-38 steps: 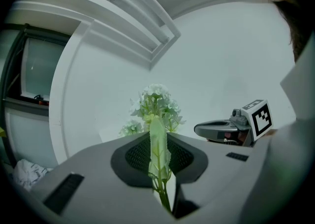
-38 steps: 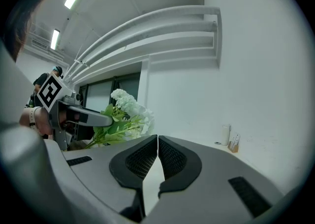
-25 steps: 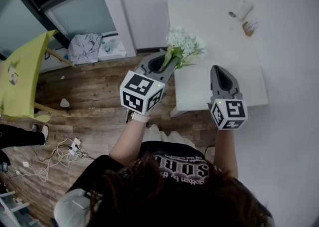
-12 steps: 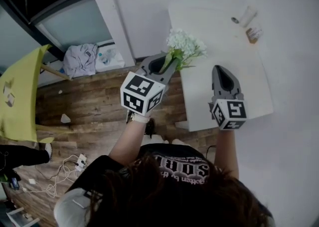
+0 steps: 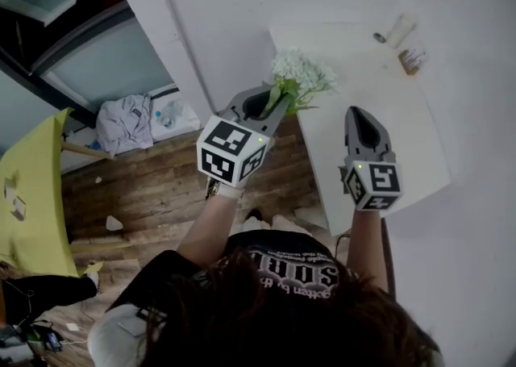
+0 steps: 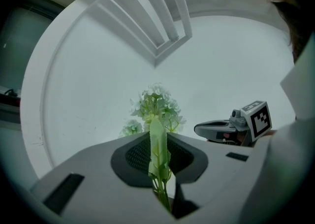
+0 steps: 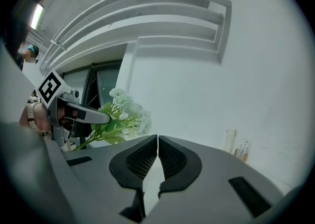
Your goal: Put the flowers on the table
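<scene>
Beside the table (image 5: 419, 156) edge, left gripper (image 5: 270, 106) is holding flowers (image 5: 300, 75).
Its fingers (image 6: 134, 156) are gripping the stems (image 6: 162, 196); right gripper (image 5: 359, 115) is hovering over table, fingers closed, empty.

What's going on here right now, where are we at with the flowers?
A person holds a gripper in each hand. The left gripper is shut on the green stems of a bunch of white flowers, held in the air by the edge of the white table. The right gripper is shut with nothing between its jaws and hovers over the table. The flowers are not yet laid down. A small clear glass tube stands at the table's far end.
</scene>
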Demonstrator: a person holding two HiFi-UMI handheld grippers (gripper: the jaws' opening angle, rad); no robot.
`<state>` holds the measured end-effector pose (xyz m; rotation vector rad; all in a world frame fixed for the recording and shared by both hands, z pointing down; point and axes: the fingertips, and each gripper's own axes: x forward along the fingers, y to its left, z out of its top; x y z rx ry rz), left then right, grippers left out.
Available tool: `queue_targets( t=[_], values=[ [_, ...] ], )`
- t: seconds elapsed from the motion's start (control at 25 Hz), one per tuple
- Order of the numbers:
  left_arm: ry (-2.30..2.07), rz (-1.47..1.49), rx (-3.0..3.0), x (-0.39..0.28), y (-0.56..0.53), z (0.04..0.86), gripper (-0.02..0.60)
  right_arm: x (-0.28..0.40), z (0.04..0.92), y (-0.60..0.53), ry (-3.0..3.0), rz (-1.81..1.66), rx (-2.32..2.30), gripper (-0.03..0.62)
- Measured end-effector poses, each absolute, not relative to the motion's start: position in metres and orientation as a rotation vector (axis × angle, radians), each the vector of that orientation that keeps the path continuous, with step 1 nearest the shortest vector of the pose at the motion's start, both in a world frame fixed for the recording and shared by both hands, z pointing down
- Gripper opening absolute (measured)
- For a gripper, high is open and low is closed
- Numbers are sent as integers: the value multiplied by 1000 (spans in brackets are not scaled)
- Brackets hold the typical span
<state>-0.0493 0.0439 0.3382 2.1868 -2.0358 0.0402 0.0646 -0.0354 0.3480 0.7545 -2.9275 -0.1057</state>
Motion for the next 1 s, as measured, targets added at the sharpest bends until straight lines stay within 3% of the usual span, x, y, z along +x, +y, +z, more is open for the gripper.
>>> queue_targets(
  t=[1.0],
  values=[
    [-1844, 105, 2348, -127, -54, 358, 48, 1, 373, -117, -2849, -22, 1007, 32]
  ],
)
